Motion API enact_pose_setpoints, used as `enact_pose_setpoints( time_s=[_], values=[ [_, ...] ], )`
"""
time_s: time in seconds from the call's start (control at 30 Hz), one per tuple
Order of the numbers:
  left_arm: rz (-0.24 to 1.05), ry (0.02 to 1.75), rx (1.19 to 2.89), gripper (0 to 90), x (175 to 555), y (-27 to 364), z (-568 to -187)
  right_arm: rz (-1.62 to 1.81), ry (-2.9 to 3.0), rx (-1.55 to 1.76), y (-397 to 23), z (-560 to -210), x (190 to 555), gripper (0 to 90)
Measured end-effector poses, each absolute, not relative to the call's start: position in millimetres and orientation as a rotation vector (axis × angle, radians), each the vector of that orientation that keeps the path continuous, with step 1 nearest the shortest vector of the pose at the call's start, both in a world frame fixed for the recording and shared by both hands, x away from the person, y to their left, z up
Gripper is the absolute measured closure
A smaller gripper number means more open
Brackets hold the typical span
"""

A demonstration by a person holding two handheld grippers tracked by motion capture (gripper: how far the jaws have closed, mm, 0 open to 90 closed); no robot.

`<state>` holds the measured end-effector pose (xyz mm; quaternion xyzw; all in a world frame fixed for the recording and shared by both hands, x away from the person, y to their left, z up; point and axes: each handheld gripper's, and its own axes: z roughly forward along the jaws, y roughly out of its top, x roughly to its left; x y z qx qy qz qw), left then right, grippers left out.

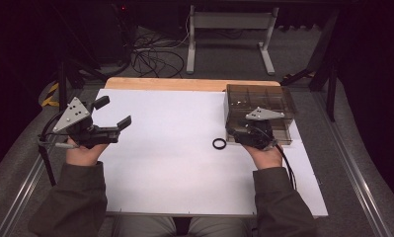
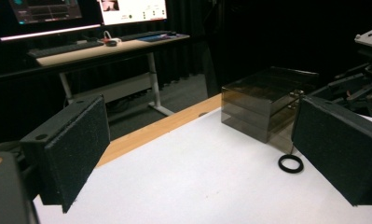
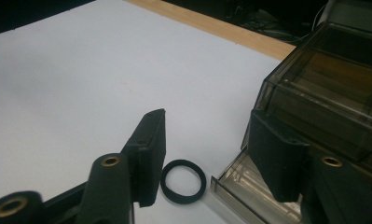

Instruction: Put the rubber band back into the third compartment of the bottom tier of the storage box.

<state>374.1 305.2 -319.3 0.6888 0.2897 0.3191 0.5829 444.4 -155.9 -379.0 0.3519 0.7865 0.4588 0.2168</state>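
The white surface (image 1: 175,163) fills the centre of the high view, with a strip of bare wood along its far edge. A smoked, translucent drawer box (image 1: 257,111) stands at the upper right of the surface, and its lowest drawer (image 3: 249,193) is pulled partly out toward the person. A black ring (image 1: 219,143) lies flat on the white sheet just left of the box, at centre right of the high view; in the right gripper view it sits at lower centre, just beside the corner of the open drawer. The left tool (image 1: 116,112) is held at the left of the high view, raised off the surface, its jaws spread wide with nothing between them; the left gripper view shows the two padded jaws far apart at either side of the frame. The right tool (image 3: 207,135) is low at the front of the box, its jaws also spread and empty, one jaw standing just beside the ring, the other over the open drawer. Whether either jaw touches ring or drawer cannot be told. A desk with lit screens shows at upper left of the left gripper view.
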Motion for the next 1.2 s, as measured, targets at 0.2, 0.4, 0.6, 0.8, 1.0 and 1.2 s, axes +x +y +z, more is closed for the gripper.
enact_pose_setpoints(
  time_s=[0.2, 0.4, 0.6, 0.8, 1.0, 1.2],
  values=[
    [0.751, 0.687, 1.594, 5.7, 373.4, 307.8, -318.6, 1.258, 2.204, 0.979, -149.8, -384.7, 446.4, 52.8],
    [0.749, 0.686, 1.596, 5.7, 373.8, 307.0, -318.8, 1.243, 2.232, 0.978, -144.5, -390.8, 448.8, 55.0],
    [0.745, 0.685, 1.594, 5.7, 373.8, 306.5, -318.8, 1.236, 2.247, 0.973, -140.4, -394.8, 449.9, 56.1],
    [0.747, 0.688, 1.597, 5.7, 374.1, 307.6, -318.9, 1.225, 2.270, 0.973, -135.2, -400.3, 451.5, 57.3],
    [0.745, 0.687, 1.604, 5.7, 374.6, 307.4, -319.2, 1.207, 2.295, 0.979, -132.5, -406.8, 454.5, 57.1],
    [0.741, 0.697, 1.603, 5.7, 376.3, 308.4, -320.9, 1.185, 2.313, 0.976, -128.6, -413.4, 456.8, 57.2]
  ],
)
